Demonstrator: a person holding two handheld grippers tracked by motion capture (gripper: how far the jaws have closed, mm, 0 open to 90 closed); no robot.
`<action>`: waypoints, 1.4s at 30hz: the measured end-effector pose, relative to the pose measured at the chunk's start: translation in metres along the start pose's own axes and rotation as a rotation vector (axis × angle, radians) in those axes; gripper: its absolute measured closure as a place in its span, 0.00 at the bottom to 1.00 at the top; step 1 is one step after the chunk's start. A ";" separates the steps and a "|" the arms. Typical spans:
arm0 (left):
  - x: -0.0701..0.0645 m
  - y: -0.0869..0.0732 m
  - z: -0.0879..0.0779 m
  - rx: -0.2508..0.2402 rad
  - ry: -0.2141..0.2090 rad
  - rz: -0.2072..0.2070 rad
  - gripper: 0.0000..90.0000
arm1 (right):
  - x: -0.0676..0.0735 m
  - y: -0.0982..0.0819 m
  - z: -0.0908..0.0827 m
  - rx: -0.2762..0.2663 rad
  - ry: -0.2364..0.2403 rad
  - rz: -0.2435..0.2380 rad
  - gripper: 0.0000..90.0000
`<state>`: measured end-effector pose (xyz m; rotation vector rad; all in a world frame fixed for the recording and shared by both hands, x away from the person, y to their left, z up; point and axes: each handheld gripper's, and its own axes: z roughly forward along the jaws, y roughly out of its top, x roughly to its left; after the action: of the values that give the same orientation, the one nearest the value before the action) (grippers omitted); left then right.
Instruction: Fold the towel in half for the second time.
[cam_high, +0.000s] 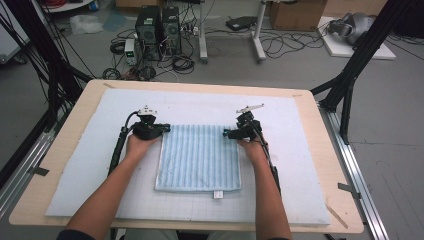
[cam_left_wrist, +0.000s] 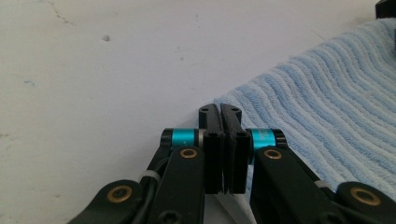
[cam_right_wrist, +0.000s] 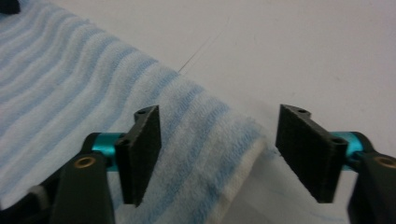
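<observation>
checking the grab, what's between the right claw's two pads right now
The far right corner of the blue striped towel lies between the right claw's open pads, not yet pinched, as the right gripper view shows. Under it is the white mat.

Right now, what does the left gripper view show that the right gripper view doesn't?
Left gripper view: the left gripper with its jaws pressed together at the towel corner; the pads look shut on the towel's edge.

Right gripper view: the right gripper with its jaws standing apart, the towel's other far corner between them, pads not pressing it.

Both: the blue striped towel lying flat on the white mat, and black jaws with teal fittings.
</observation>
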<state>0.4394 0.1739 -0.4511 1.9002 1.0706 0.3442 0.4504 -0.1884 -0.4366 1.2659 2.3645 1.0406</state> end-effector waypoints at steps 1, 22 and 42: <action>0.000 0.000 0.000 0.002 -0.002 -0.002 0.97 | 0.000 0.000 0.002 0.012 -0.004 -0.002 0.46; 0.010 0.012 -0.017 -0.170 -0.025 -0.080 0.97 | 0.008 0.011 -0.011 -0.139 0.001 -0.071 0.92; -0.021 0.010 -0.068 -0.228 -0.121 0.032 0.97 | 0.023 -0.006 -0.070 -0.277 0.109 -0.142 0.92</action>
<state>0.3918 0.1938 -0.4012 1.7139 0.8826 0.3488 0.3956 -0.2048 -0.3891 0.9507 2.2490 1.3637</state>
